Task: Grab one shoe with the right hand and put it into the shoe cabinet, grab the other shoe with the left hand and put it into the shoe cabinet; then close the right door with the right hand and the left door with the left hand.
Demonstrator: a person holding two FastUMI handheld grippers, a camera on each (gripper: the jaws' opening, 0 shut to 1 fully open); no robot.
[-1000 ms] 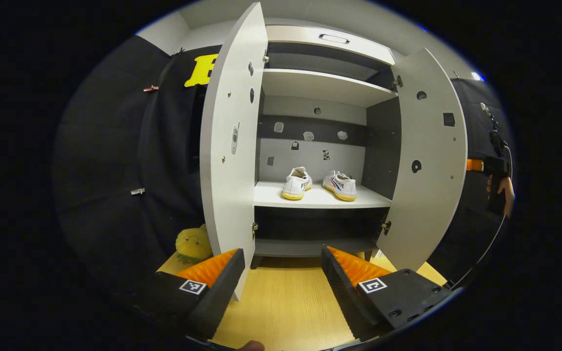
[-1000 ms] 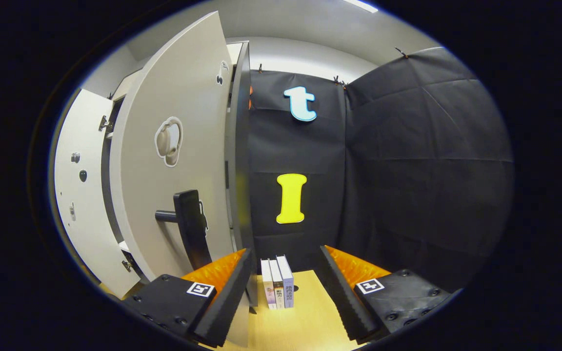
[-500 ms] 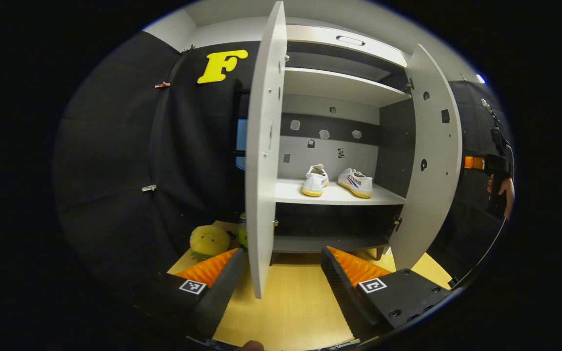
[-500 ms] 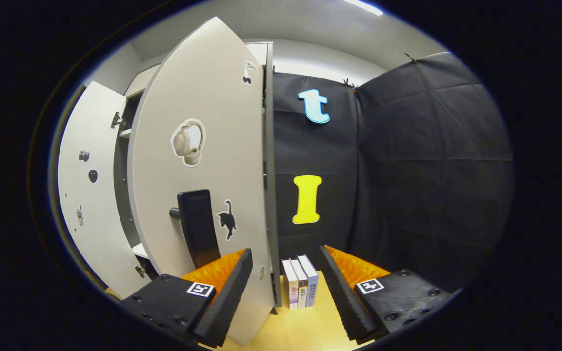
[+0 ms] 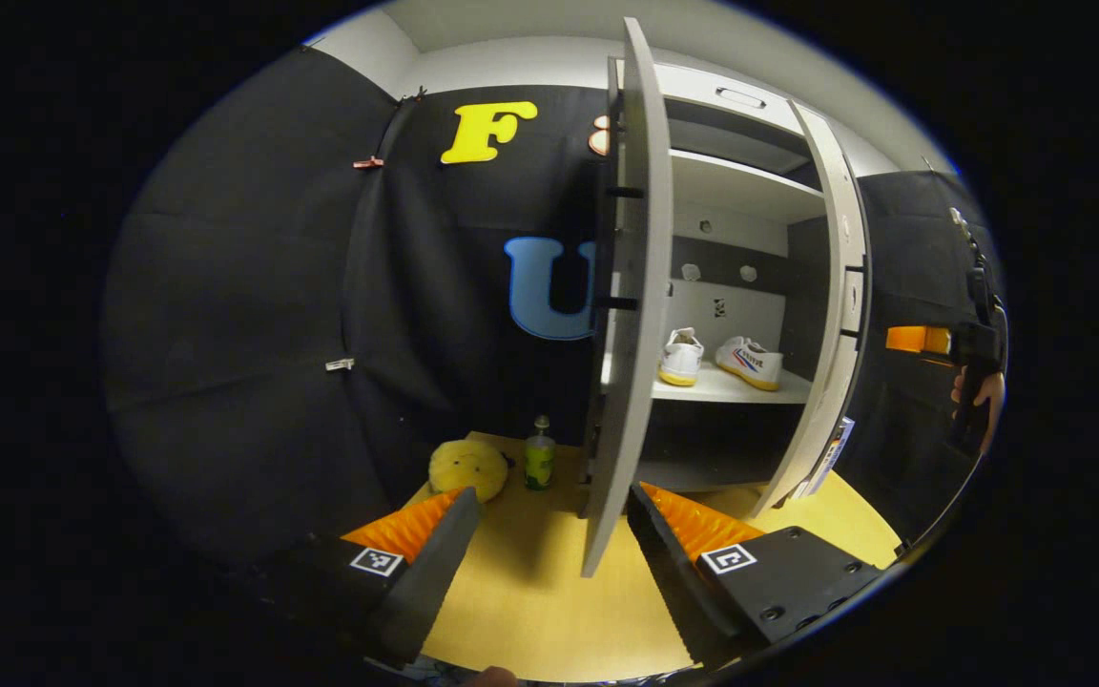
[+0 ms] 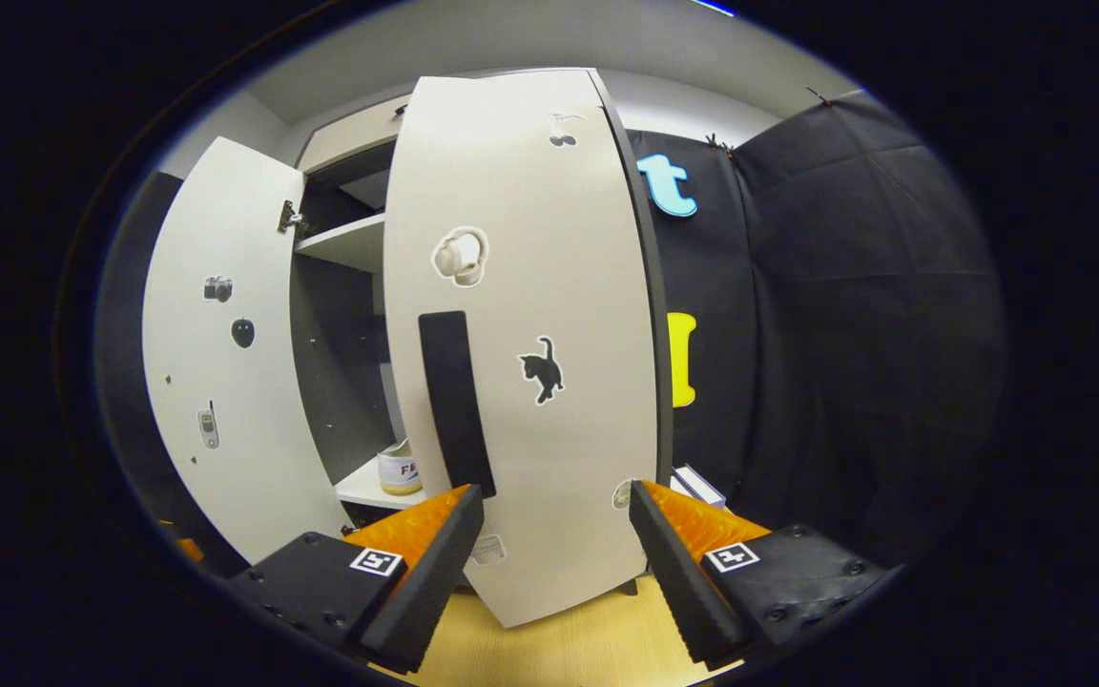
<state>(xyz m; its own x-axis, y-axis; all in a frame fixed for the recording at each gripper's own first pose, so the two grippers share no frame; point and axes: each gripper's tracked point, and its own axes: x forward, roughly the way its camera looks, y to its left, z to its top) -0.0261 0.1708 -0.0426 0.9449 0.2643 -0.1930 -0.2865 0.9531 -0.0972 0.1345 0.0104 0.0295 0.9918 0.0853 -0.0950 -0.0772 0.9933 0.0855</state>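
Observation:
In the left gripper view the white shoe cabinet [image 5: 731, 191] stands with both doors part open. Two white shoes [image 5: 680, 357] [image 5: 750, 363] sit side by side on its middle shelf. The left door [image 5: 628, 286] shows edge-on just beyond my left gripper [image 5: 549, 563], which is open and holds nothing. In the right gripper view the right door [image 6: 530, 286] with its black handle [image 6: 454, 401] faces me close up. My right gripper [image 6: 554, 563] is open in front of the door's lower part. One shoe [image 6: 400, 469] peeks out past the door's edge. The left door [image 6: 225, 363] stands open behind.
A yellow plush toy [image 5: 466, 468] and a small bottle [image 5: 539, 463] stand on the wooden tabletop [image 5: 530, 611] left of the cabinet. Books [image 6: 697, 482] stand to the right of the cabinet. A hand with the other gripper [image 5: 974, 372] shows at the far right.
The right door has swung partway toward shut, and my right gripper now faces its outer side. My left gripper has shifted left, so the left door now shows edge-on.

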